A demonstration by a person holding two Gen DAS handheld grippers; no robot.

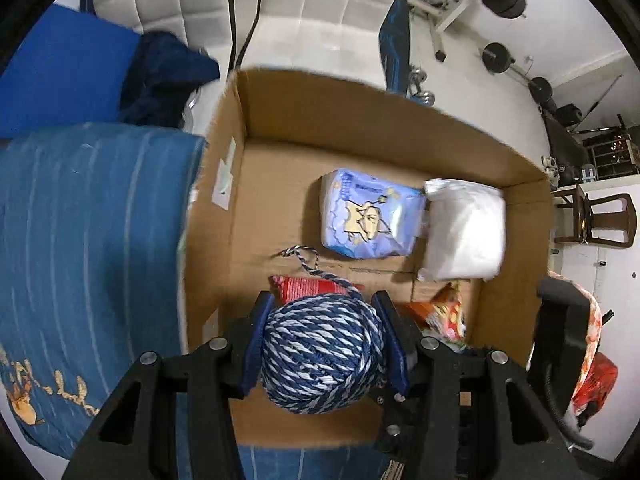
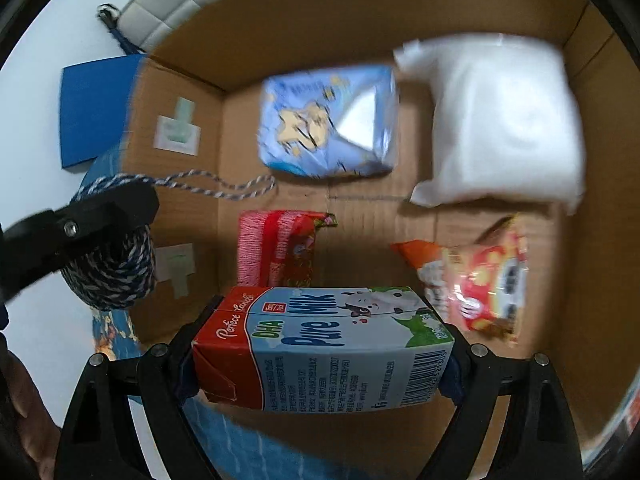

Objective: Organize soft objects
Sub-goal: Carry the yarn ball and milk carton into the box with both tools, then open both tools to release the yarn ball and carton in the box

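We've got the left gripper (image 1: 322, 354) clamped on the blue-and-white ball of twisted yarn (image 1: 322, 354) and the right gripper (image 2: 320, 350) squeezing the rectangular milk carton (image 2: 320, 350), both over the open brown cardboard box (image 1: 360, 120), so next we lower and release.

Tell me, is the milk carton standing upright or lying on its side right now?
On its side: the milk carton is gripped lengthwise in the right gripper, above the cardboard box.

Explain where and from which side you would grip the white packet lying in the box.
Grip the white packet across its two long sides, coming from above. It lies flat and puffy on the cardboard box floor, its top free, with the blue packet close beside one edge.
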